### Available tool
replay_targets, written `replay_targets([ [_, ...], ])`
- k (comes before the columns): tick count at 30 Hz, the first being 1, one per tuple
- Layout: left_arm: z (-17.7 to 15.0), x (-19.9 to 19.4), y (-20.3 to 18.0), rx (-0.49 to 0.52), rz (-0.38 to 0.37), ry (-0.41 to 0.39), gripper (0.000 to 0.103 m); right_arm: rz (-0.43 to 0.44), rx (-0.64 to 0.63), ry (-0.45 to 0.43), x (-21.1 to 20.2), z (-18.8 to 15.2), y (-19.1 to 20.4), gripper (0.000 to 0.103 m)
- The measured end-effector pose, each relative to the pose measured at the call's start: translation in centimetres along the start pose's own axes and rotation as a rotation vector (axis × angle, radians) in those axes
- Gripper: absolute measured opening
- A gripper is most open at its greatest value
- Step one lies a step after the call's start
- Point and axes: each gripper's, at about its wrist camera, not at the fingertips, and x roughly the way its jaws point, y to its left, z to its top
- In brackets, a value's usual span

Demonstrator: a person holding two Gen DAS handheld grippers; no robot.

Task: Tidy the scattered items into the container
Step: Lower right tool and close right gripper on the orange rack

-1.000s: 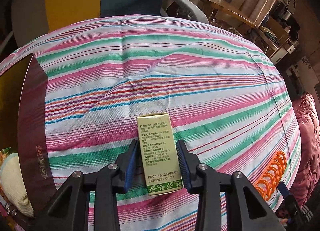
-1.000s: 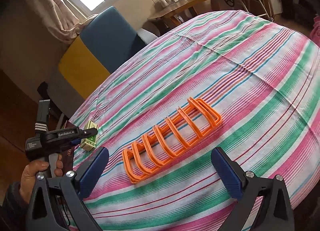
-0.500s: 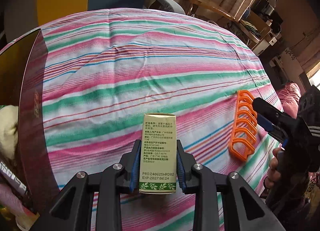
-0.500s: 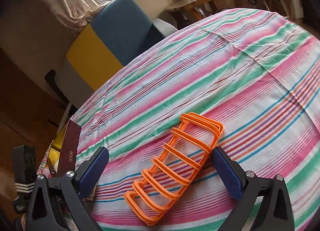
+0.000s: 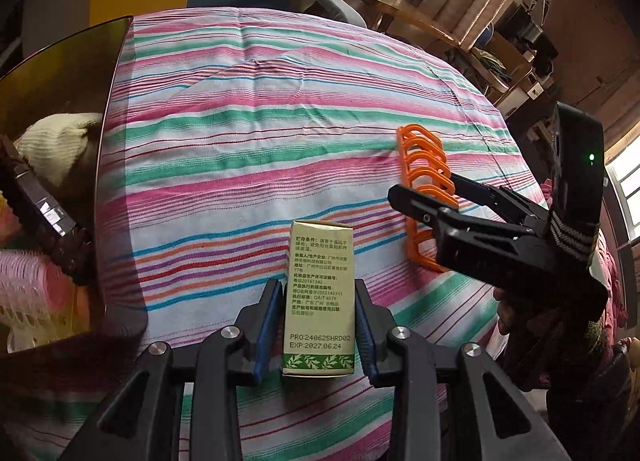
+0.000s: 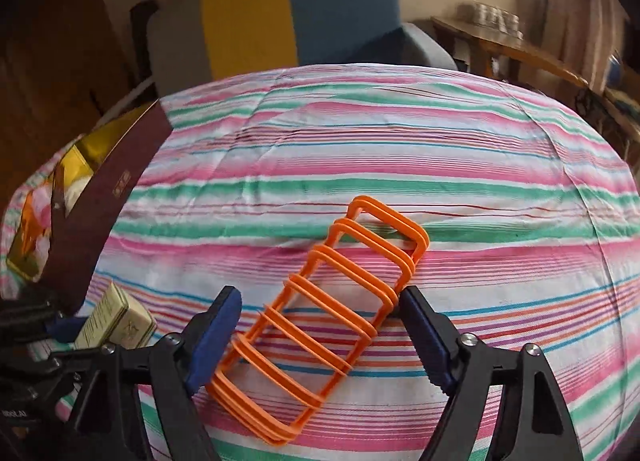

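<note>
the left gripper (image 5: 319, 325) has its jaws pinching a small green box (image 5: 319, 297) by its two long sides, the blue pads pressed flat against the cardboard near its lower half. the box stands out forward between the fingers, printed face toward the camera, its far end reaching over the striped cloth (image 5: 248, 133). in the right wrist view the same box (image 6: 116, 319) shows low at the left edge, clamped and clear of the orange rack. the right gripper (image 6: 320, 335) has its jaws spread wide, one pad on each side of the orange rack (image 6: 324, 309), which lies flat on the cloth and runs slantwise from near the camera up and away to the right. the left pad (image 6: 216, 337) sits just beside the rack's near long edge and the right pad appears to touch its far long edge, though contact cannot be made out for sure. from the left wrist view the right gripper (image 5: 436, 197) comes in from the right, its tips over the rack (image 5: 424, 189). to the left of the cloth stands the dark red container (image 5: 108, 109) with a gold lining, open; inside it lie a cream knit item (image 5: 56, 145) and pink hair rollers (image 5: 28, 289). behind the counter stands a blue and yellow chair (image 6: 296, 9).
</note>
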Motion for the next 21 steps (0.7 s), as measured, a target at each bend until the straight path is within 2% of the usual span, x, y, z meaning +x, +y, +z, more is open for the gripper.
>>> replay_targets([
  [4,-1.0,-0.5,0.2,0.018,-0.009,-0.008,0.039,0.018,-0.181,0.039,0.2,-0.9,2.7,0.068],
  [6,-1.4,-0.7,0.1,0.032,-0.008,-0.013,0.04,0.027,-0.194,0.05,-0.3,-1.7,2.3,0.067],
  [9,-1.6,-0.9,0.3,0.027,-0.018,-0.02,0.041,0.037,-0.144,0.059,-1.5,-2.5,1.4,0.071],
  [10,-1.6,-1.0,0.4,0.023,-0.021,-0.026,0.043,0.043,-0.109,0.057,-2.0,-2.6,1.0,0.078],
  [12,-1.7,-1.3,0.6,0.02,-0.024,-0.043,0.048,0.045,-0.05,0.041,-2.9,-2.8,0.6,0.086],
  [16,-1.8,-1.9,0.8,0.033,-0.022,-0.067,0.05,0.019,0.034,0.008,-3.7,-2.8,0.8,0.09],
  [21,-2.4,-2.3,0.7,0.062,-0.04,-0.072,0.05,-0.065,0.075,0.022,-2.2,-2.0,2.1,0.09],
])
